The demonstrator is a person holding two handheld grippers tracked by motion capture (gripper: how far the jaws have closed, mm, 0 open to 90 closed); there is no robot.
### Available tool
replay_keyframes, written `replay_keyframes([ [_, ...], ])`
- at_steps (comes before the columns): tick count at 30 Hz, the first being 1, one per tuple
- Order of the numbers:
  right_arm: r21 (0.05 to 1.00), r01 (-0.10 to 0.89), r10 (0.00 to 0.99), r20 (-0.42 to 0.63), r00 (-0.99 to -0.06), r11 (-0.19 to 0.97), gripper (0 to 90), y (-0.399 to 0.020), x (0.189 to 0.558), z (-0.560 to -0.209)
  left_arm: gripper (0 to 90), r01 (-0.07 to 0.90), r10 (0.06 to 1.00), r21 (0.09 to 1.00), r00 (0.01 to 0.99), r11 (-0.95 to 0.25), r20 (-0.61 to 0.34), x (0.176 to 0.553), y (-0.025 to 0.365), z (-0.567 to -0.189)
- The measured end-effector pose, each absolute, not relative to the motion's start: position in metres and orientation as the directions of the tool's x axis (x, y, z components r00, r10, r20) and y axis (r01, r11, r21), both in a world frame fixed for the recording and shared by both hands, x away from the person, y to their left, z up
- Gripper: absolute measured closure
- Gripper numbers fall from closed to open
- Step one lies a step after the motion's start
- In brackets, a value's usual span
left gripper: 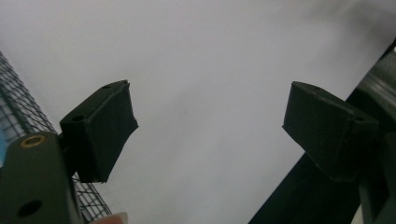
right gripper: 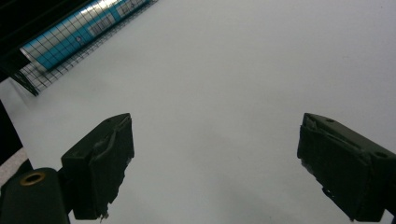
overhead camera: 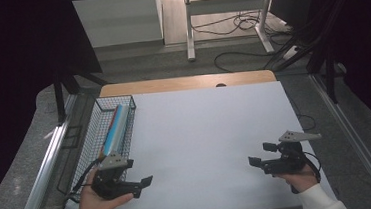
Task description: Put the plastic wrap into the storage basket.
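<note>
- A big white surface [overhead camera: 212,147] fills the middle of the room. A strip of brown wood shows at its far edge.
- A long black wire basket [overhead camera: 89,147] sits along the left edge of the surface. It runs from near the person to far away.
- A long tube [overhead camera: 116,127] lies inside the basket. It is blue and shiny silver, with a bit of red along one side. From the right gripper view, the same tube shows behind the wire squares, with small white labels on the blue part.
- The left hand-held gripper [overhead camera: 142,184] is at the near left of the surface, just beside the near end of the basket. A hand [overhead camera: 93,204] holds it from below. Its two black jaws are wide apart, with nothing between them but the white top.
- The right hand-held gripper [overhead camera: 257,155] is at the near right, well apart from the basket. A hand [overhead camera: 299,178] in a white sleeve holds it. Its jaws are wide apart too and hold nothing.
- Both grippers point in toward the middle of the surface.
</note>
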State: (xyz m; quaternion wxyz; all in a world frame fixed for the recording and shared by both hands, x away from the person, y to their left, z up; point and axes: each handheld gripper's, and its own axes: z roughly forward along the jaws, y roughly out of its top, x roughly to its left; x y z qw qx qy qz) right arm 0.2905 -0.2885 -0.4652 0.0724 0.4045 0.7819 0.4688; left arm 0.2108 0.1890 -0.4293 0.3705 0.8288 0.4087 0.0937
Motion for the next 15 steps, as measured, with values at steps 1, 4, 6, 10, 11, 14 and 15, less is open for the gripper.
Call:
replay_keyframes([
  [1, 0.792, 0.565, 0.700, 0.266, -0.662, 0.233, 11.2, -0.2885, 0.2905, -0.4652, 16.3, 0.608, 0.747, 0.691, 0.648, -0.391, -0.148, 0.2108, 0.1890, -0.4293],
  [4, 0.794, 0.552, 0.700, 0.244, -0.672, 0.254, 11.2, -0.2868, 0.2892, -0.4661, 16.2, 0.605, 0.742, 0.682, 0.657, -0.411, -0.135, 0.2084, 0.1833, -0.4347],
  [6, 0.794, 0.546, 0.700, 0.230, -0.676, 0.267, 11.2, -0.2858, 0.2879, -0.4660, 16.2, 0.604, 0.744, 0.677, 0.657, -0.421, -0.124, 0.2089, 0.1816, -0.4364],
  [10, 0.799, 0.532, 0.701, 0.207, -0.682, 0.282, 11.1, -0.2859, 0.2866, -0.4668, 16.2, 0.600, 0.743, 0.679, 0.658, -0.424, -0.117, 0.2093, 0.1801, -0.4380],
  [11, 0.799, 0.532, 0.701, 0.207, -0.682, 0.282, 11.1, -0.2859, 0.2866, -0.4668, 16.2, 0.600, 0.743, 0.679, 0.658, -0.424, -0.117, 0.2093, 0.1801, -0.4380],
  [14, 0.798, 0.526, 0.703, 0.192, -0.685, 0.294, 11.1, -0.2871, 0.2858, -0.4696, 15.8, 0.597, 0.745, 0.679, 0.658, -0.427, -0.110, 0.2102, 0.1797, -0.4387],
  [15, 0.798, 0.526, 0.703, 0.192, -0.685, 0.294, 11.1, -0.2871, 0.2858, -0.4696, 15.8, 0.597, 0.746, 0.679, 0.657, -0.428, -0.108, 0.2107, 0.1794, -0.4391],
])
